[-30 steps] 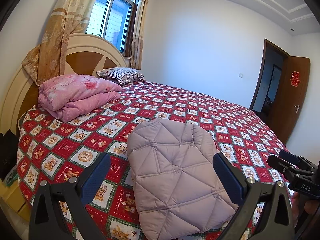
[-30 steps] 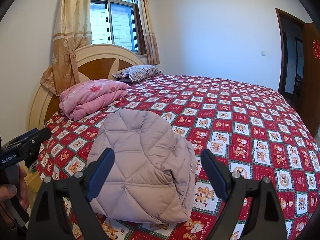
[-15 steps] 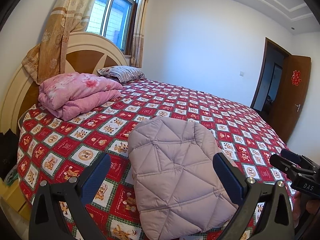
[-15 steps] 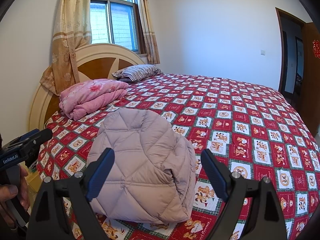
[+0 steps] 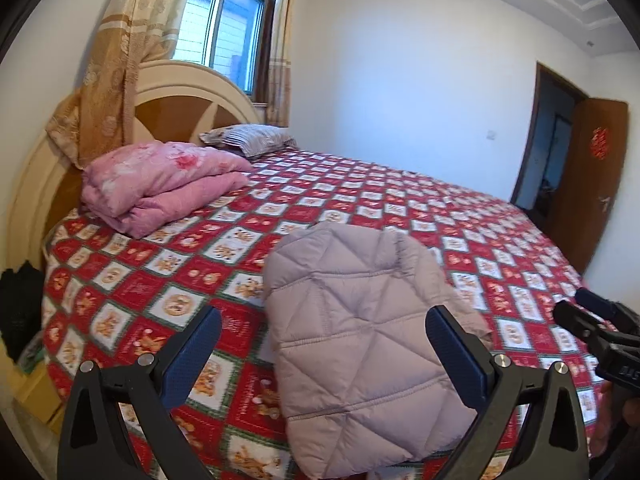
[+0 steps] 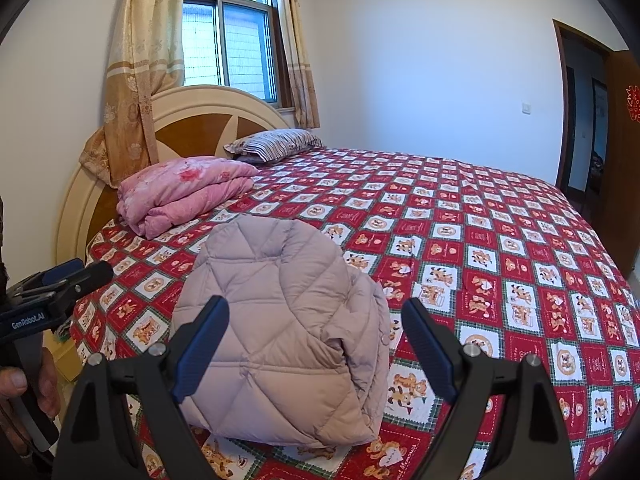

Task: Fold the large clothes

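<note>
The pale mauve quilted puffer jacket [image 5: 368, 356] lay folded into a compact bundle near the front edge of the bed, resting on the red patchwork bedspread printed with teddy bears [image 6: 480, 240]; its layered edges showed along the side facing the right wrist view. The left gripper [image 5: 326, 350] hovered before it with its blue-padded jaws spread wide, gripping nothing; the right gripper [image 6: 316, 340] likewise stood wide apart, clear of the fabric, the bundle framed between its fingers. In the right wrist view a hand [image 6: 24, 384] held the left tool's handle at the frame's left edge. Farther back, a folded pink floral quilt [image 5: 160, 184] sat by the cream and brown rounded headboard [image 6: 192, 120]; a striped pillow [image 6: 276, 144] lay beside it; beige curtains [image 6: 140, 60] flanked the window [image 6: 228, 44].
</note>
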